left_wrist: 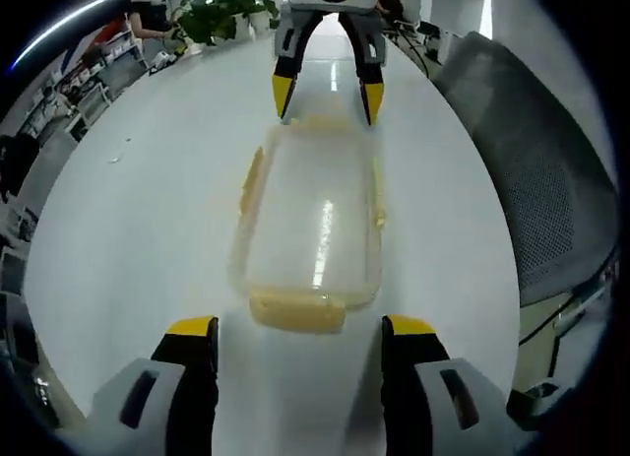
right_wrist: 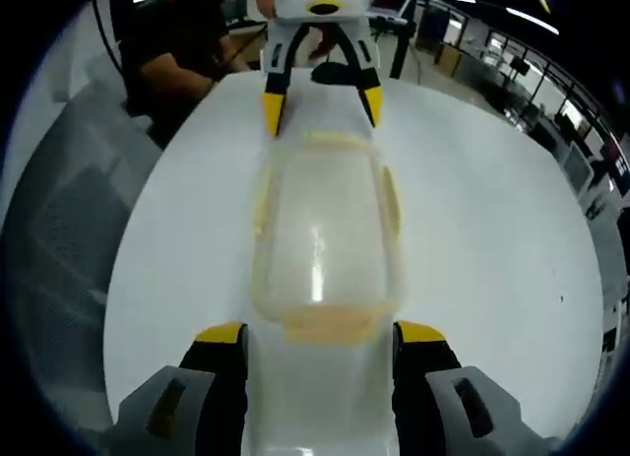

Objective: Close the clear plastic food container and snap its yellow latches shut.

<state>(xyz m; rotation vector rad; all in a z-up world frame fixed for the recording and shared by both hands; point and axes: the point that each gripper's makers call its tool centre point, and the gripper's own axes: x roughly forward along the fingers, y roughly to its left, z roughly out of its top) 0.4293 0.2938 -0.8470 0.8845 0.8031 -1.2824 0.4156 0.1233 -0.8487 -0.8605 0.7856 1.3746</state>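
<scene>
Two grippers face off across the clear container point(left_wrist: 313, 229) at table point(left_wrist: 148, 210) centre: my left gripper point(left_wrist: 300, 343) at 6 o'clock, right gripper point(left_wrist: 328, 94) at 12, jaws wide, empty. Lid sits on; yellow latches point(left_wrist: 297, 311) look unsnapped, I judge.

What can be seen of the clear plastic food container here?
The clear plastic food container is a long, rounded rectangle with its lid on, lying flat on the white table. Yellow latches sit along both long sides and at both ends. It lies between the open left gripper and right gripper, which face its ends; contact cannot be judged.
</scene>
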